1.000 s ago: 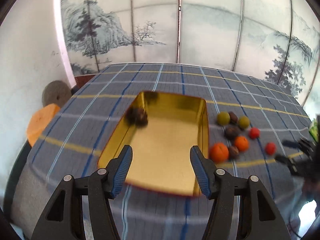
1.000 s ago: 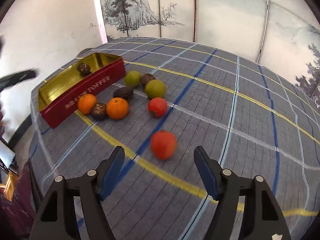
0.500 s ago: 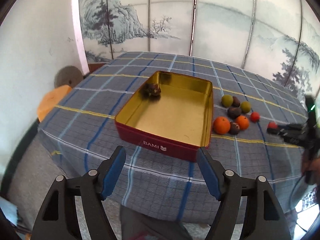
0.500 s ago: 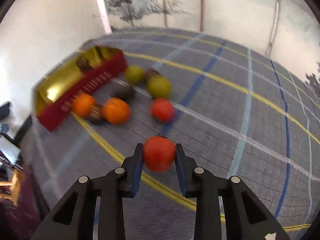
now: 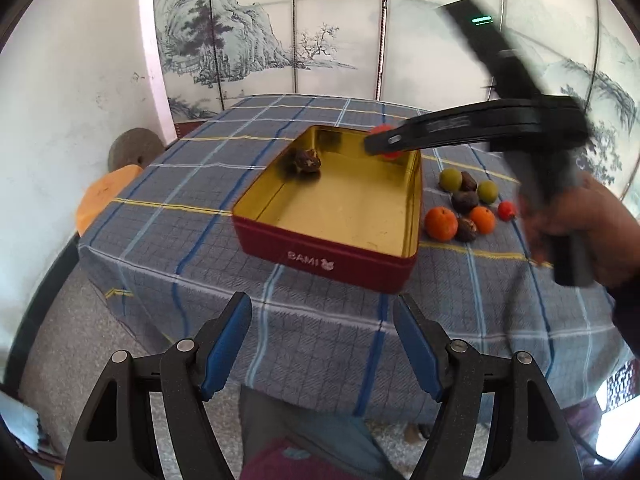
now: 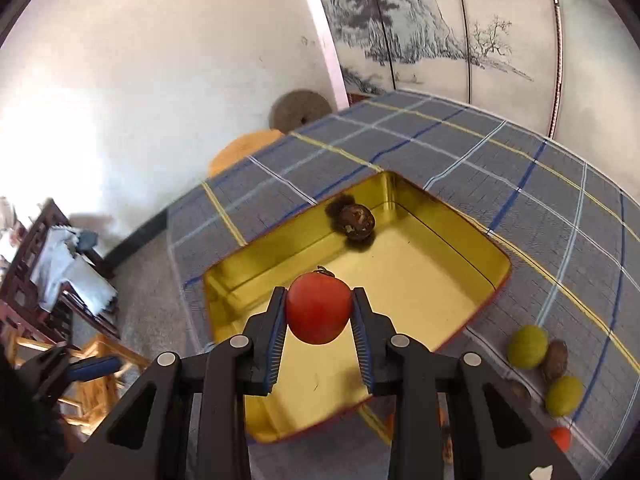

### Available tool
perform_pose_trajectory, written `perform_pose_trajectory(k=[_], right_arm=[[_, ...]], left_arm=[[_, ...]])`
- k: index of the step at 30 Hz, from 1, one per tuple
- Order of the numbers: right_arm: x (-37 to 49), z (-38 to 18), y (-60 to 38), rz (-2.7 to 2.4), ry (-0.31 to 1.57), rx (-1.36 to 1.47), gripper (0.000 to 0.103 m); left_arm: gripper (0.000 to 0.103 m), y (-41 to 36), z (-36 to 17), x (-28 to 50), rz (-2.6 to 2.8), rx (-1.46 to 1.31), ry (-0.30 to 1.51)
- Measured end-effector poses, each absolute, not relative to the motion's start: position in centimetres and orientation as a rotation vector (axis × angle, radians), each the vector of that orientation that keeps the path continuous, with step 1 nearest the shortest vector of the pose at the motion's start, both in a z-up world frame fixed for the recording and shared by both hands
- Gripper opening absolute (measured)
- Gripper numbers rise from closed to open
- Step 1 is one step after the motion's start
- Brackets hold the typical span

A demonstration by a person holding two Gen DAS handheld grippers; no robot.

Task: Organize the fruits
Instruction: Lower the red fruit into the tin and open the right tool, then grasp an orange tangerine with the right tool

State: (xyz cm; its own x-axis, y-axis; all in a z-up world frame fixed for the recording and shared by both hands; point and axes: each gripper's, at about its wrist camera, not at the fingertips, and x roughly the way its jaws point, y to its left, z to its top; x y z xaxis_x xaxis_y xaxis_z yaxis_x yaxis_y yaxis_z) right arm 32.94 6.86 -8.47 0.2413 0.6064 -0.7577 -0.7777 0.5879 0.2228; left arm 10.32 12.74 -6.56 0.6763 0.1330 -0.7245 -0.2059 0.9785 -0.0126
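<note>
My right gripper (image 6: 319, 320) is shut on a red tomato (image 6: 318, 307) and holds it above the gold inside of the red tin (image 6: 420, 280). In the left wrist view the right gripper (image 5: 384, 145) hangs over the tin's far right corner (image 5: 412, 160). One brown fruit (image 6: 357, 221) lies in the tin's far corner (image 5: 306, 161). My left gripper (image 5: 322, 344) is open and empty, off the table's near edge. Loose fruits lie right of the tin: oranges (image 5: 441, 223), green fruits (image 5: 451, 179), brown fruits (image 5: 465, 201), a small red one (image 5: 507, 210).
A checked blue-grey cloth (image 5: 200, 216) covers the table. An orange stool (image 5: 104, 192) and a round stone disc (image 5: 134, 148) stand by the white wall at left. A painted screen (image 5: 320, 28) stands behind. Wooden furniture (image 6: 48, 280) stands on the floor at left.
My right gripper lifted the tomato from the cloth and carried it left over the tin. My left gripper drew back from the tin, staying open.
</note>
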Motion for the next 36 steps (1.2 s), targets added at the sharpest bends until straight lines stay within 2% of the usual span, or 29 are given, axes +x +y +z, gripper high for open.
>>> perform_pose_trajectory(k=[7, 9, 12, 15, 20, 27, 28, 29, 30, 36], right_arm=[[34.6, -10.5, 9.2, 0.93, 0.966, -0.245, 0.034], [35.0, -9.8, 8.3, 0.924, 0.941, -0.213, 0.045], [34.5, -7.8, 5.2, 0.936, 0.885, -0.183, 0.057], [33.2, -7.2, 2.0, 0.966, 0.874, -0.308, 0.058], [30.6, -9.3, -0.1, 0.985, 0.919, -0.579, 0.057], [31.0, -12.9, 0.9, 0.993, 0.948, -0.701, 0.057], [31.5, -13.5, 1.2, 1.001, 0.963, -0.699, 0.055], [31.7, -14.0, 1.4, 1.011, 0.981, -0.69, 0.044], [32.0, -14.5, 1.6, 1.011, 0.992, -0.692, 0.038], [31.9, -13.1, -1.7, 0.966, 0.944, -0.547, 0.036]], left_arm=[[0.075, 13.7, -7.7, 9.9, 0.189, -0.133, 0.85], [0.075, 14.0, -8.0, 9.9, 0.192, -0.147, 0.865], [0.075, 14.2, -8.0, 9.5, 0.196, -0.149, 0.861], [0.075, 14.3, -8.1, 9.1, 0.192, -0.153, 0.842], [0.075, 13.3, -8.2, 9.8, 0.167, -0.134, 0.849], [0.075, 11.6, -8.2, 10.3, 0.166, -0.055, 0.863], [0.075, 11.6, -8.3, 10.4, 0.168, -0.055, 0.869], [0.075, 11.7, -8.3, 10.5, 0.17, -0.054, 0.875], [0.075, 11.7, -8.5, 10.7, 0.172, -0.054, 0.882], [0.075, 10.6, -8.2, 11.6, 0.158, -0.004, 0.88]])
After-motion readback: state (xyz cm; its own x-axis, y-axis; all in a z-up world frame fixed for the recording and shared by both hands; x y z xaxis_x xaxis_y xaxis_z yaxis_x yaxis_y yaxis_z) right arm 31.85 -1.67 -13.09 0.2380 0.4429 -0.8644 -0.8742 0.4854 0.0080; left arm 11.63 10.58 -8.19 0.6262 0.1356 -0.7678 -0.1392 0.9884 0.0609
